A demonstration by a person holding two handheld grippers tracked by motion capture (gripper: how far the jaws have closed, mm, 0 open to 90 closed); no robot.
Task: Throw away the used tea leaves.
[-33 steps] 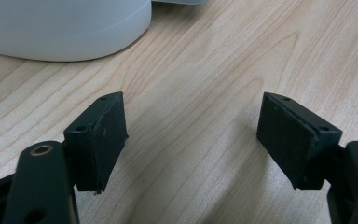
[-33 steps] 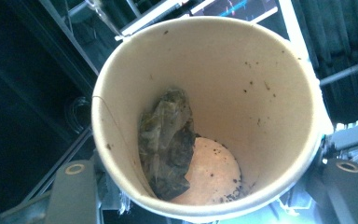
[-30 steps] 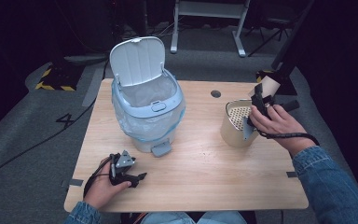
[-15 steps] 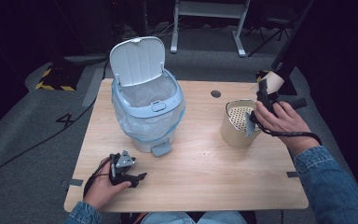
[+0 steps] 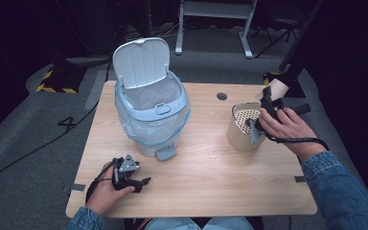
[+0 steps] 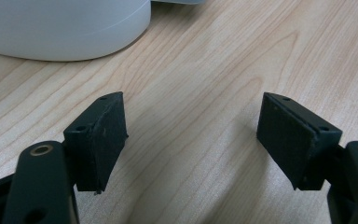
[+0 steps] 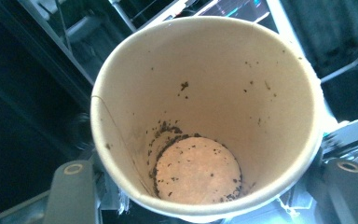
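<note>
A paper cup (image 7: 205, 116) sits between the jaws of my right gripper (image 7: 205, 186), which is shut on it. Dark specks cling to its inside wall and bottom; it holds nothing else. In the high view the cup (image 5: 274, 89) points away from me, above and just right of a beige canister (image 5: 239, 136) with a perforated insert on top. The right gripper (image 5: 268, 103) hangs by the canister's far right rim. My left gripper (image 5: 143, 182) rests on the table (image 5: 211, 177) near the front left. Its jaws stand wide open over bare wood (image 6: 191, 140).
A pale blue pedal bin (image 5: 151, 120) with a plastic liner stands at the table's left middle, lid (image 5: 141, 62) raised, pedal (image 5: 165, 153) facing me. Its white base (image 6: 65, 28) lies just ahead of the left jaws. A round cable hole (image 5: 222, 96) is at the far edge.
My right hand has shifted slightly to the right beside the canister, still holding the cup. The left gripper has stayed where it was.
</note>
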